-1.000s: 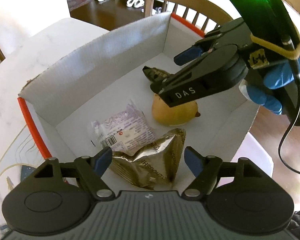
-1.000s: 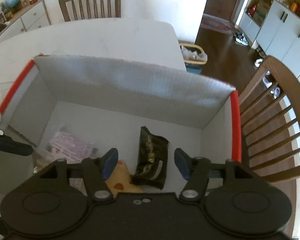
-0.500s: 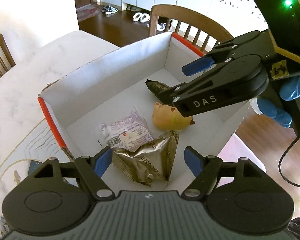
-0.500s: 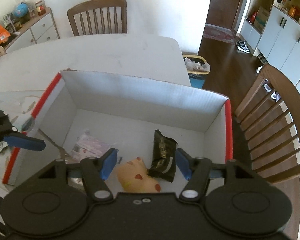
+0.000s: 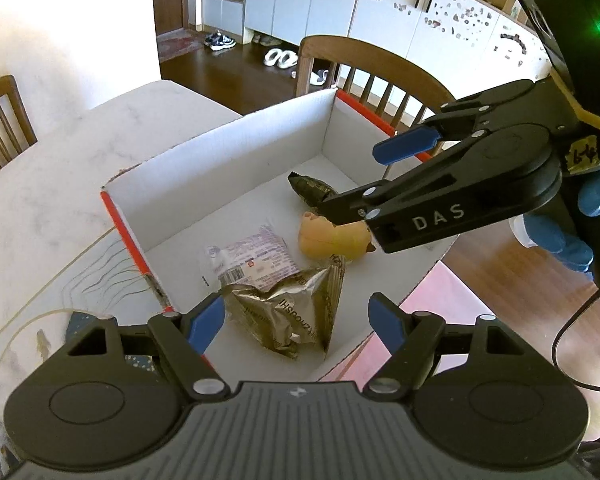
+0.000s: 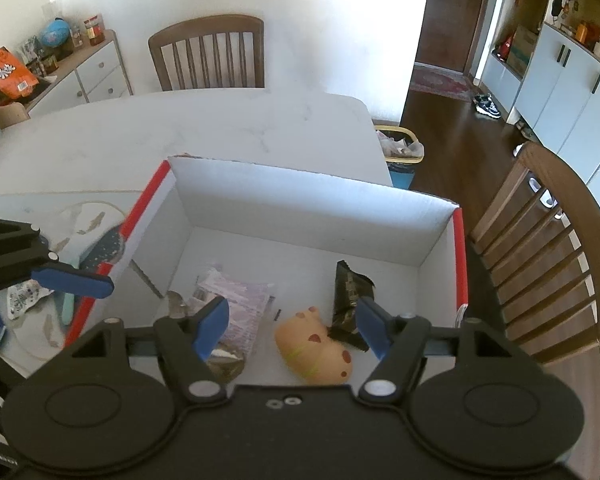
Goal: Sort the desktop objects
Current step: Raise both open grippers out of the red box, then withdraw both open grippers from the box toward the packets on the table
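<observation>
An open box (image 6: 300, 208) stood on the table (image 6: 180, 128), near its corner, with a chair (image 6: 548, 256) just beside its right wall and another chair (image 6: 208, 52) behind the table's far edge. Four things lay on the box floor: a squishy toy (image 6: 314, 346) in front, a dark packet (image 6: 350, 300) touching it on the right, a printed sachet (image 6: 240, 304) to the left, and a foil pouch (image 5: 288, 316) nearest, perhaps overlapping the sachet. Left of the box, a patterned mat (image 6: 80, 232) lay on the table.
</observation>
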The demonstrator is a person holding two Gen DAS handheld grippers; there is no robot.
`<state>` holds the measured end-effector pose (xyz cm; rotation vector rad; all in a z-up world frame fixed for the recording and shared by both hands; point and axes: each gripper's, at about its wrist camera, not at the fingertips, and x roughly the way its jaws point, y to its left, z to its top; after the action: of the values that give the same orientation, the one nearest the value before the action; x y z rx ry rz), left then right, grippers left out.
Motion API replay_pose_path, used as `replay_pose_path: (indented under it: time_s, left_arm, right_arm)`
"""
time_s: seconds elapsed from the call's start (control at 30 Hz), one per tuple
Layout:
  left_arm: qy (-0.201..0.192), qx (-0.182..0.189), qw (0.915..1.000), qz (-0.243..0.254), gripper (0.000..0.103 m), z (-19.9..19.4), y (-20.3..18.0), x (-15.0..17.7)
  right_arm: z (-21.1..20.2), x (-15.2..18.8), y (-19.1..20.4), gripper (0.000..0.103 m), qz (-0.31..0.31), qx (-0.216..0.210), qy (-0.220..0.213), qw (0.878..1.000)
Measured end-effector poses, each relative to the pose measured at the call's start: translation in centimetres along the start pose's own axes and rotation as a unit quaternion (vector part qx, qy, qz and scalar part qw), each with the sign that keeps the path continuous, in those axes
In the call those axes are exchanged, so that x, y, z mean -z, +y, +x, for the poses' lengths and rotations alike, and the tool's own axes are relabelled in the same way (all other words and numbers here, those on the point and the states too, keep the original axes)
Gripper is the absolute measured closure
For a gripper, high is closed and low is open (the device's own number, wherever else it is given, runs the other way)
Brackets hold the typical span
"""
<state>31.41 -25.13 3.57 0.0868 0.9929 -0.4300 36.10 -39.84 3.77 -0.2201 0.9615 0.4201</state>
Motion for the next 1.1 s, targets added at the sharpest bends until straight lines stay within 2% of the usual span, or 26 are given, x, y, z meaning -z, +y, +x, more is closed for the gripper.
replay_pose_path:
  time_s: [0.1,0.37,0.63,0.73,0.8,1.1]
  left_arm:
    - [-0.010,-0.002,0.9999,0.005,0.025,-0.8,-0.1,0.5]
    - [-0.033,0.005,0.9993,-0.016,0.024,-2.9,0.4,1.9]
    - [-0.052,-0.009,0.9982,-0.029,0.016,-4.9,1.1,3.7]
    - [-0.058,-0.016,0.9977,-0.030,0.007,-5.6,1.5,4.5]
    - [-0.063,-0.020,0.9972,-0.034,0.002,-6.1,1.9,5.1]
    - [-0.074,-0.045,0.9943,-0.063,0.000,-8.3,4.4,8.5]
  right_arm:
    - [-0.7,0.1,0.4,0.026,0.003,-0.003,-0.008,1.000]
    - [-2.9,0.8,1.6,0.026,0.006,0.001,-0.030,1.000]
    - [-3.9,1.5,3.5,0.015,0.014,-0.002,-0.043,0.999]
    - [-4.3,1.8,4.3,0.010,0.016,-0.007,-0.051,0.999]
    - [-4.6,2.0,4.9,0.003,0.015,-0.015,-0.059,0.998]
    - [-5.6,3.0,8.6,0.002,0.017,-0.021,-0.081,0.996]
